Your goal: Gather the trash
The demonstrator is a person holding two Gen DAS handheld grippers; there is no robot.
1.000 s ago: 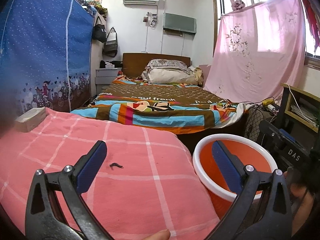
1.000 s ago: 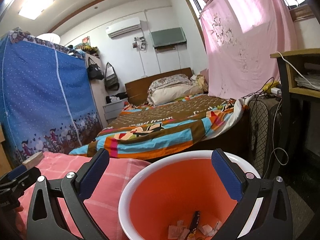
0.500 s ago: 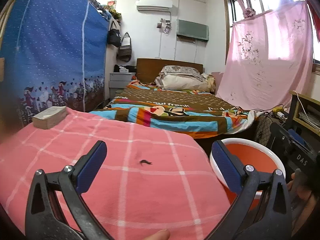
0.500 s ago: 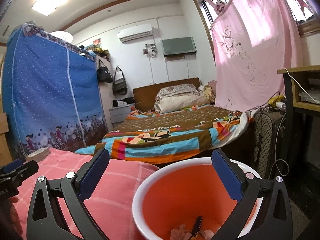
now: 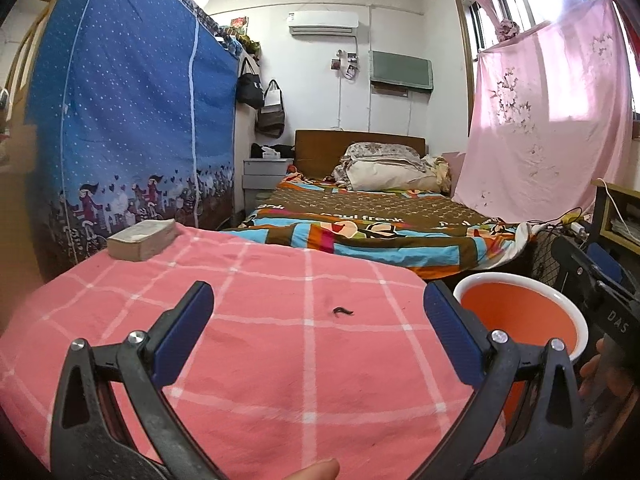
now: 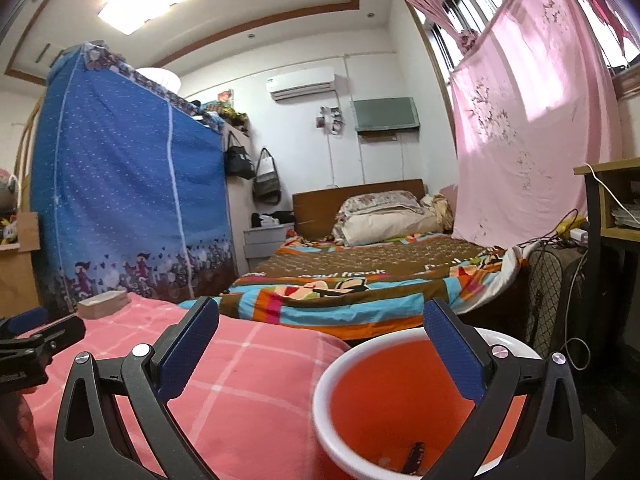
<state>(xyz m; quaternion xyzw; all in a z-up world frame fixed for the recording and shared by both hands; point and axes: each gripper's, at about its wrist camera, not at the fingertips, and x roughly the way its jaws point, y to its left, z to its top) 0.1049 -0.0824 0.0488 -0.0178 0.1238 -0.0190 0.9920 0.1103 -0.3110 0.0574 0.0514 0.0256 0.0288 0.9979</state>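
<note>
A small dark scrap (image 5: 343, 311) lies on the pink checked cloth (image 5: 248, 344) of the table. My left gripper (image 5: 319, 308) is open and empty, a little short of the scrap, which sits between its fingers in the left wrist view. An orange bin with a white rim (image 5: 520, 312) stands at the table's right edge. My right gripper (image 6: 320, 316) is open and empty over the bin (image 6: 340, 420), which holds a dark piece of trash (image 6: 414, 454). The left gripper (image 6: 36, 340) shows at the left of the right wrist view.
A pale block (image 5: 142, 238) lies at the far left of the table. A bed with a striped blanket (image 5: 380, 228) stands beyond it. A blue fabric wardrobe (image 5: 132, 128) is at the left, a pink curtain (image 5: 552, 120) and a shelf (image 5: 618, 216) at the right.
My left gripper has swung left and risen, so the scrap now sits centred between its fingers and the bin has slid right. My right gripper has tilted up over the bin.
</note>
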